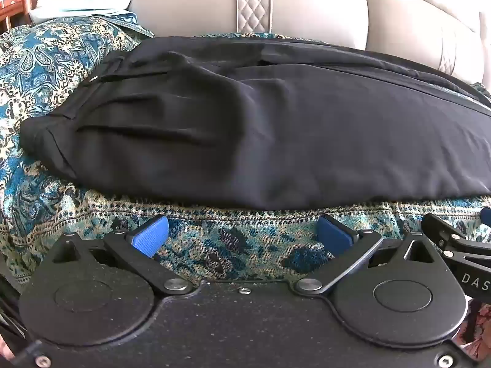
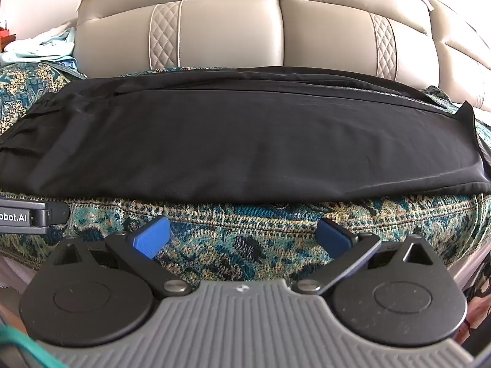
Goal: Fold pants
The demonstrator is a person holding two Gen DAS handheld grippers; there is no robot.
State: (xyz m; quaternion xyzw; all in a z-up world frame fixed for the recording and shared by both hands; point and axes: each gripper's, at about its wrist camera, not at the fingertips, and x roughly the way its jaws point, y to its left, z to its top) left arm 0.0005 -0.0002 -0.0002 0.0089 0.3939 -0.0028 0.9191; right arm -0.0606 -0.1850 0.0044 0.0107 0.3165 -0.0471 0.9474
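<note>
Black pants (image 1: pixel 260 128) lie lengthwise on a teal paisley cover (image 1: pixel 46 61) over a sofa seat, folded in half along their length, waistband at the left. They also show in the right wrist view (image 2: pixel 245 141), leg ends at the right. My left gripper (image 1: pixel 242 234) is open and empty, just in front of the pants' near edge. My right gripper (image 2: pixel 244 234) is open and empty, in front of the near edge further right. Part of the right gripper (image 1: pixel 454 242) shows in the left wrist view.
The beige leather sofa backrest (image 2: pixel 230 30) rises right behind the pants. Light blue and white cloth (image 1: pixel 92 3) lies at the far left. The cover's stitched front edge (image 2: pixel 245 214) runs below the pants. The left gripper's body (image 2: pixel 27 216) shows at the left.
</note>
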